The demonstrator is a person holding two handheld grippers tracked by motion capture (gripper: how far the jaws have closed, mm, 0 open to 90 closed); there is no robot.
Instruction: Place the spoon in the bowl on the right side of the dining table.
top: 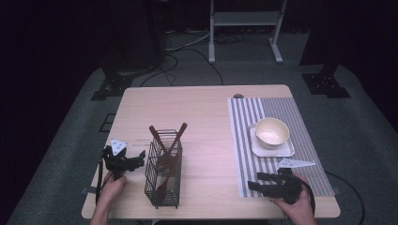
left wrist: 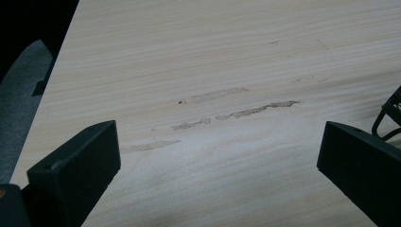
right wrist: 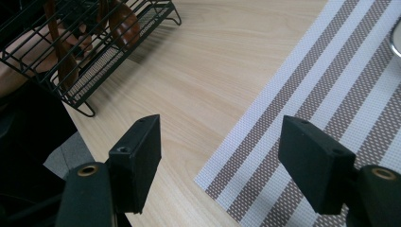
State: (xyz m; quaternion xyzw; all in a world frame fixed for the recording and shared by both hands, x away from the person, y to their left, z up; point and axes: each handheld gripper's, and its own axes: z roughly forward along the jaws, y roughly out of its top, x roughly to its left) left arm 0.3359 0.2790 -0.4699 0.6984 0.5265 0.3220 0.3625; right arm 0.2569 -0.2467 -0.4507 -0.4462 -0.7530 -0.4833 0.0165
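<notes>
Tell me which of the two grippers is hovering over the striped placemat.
The right gripper, at the striped placemat's near corner below the bowl. The left gripper sits beside the wire basket.

1. Worktop point(top: 206, 108): pale wood, rectangular.
2. Wire basket point(top: 163, 176): black, near the front edge, left of centre; holds brown wooden utensils point(top: 168, 147) whose handles cross above its rim.
3. Left gripper point(top: 141, 157): held just beside the basket's left side, jaws apart, pointing at it.
4. Striped placemat point(top: 244, 140): grey and white, on the right.
5. Square plate point(top: 273, 147): on the placemat, carrying a cream bowl point(top: 271, 132).
6. Right gripper point(top: 256, 181): over the placemat's near left corner, pointing left.
</notes>
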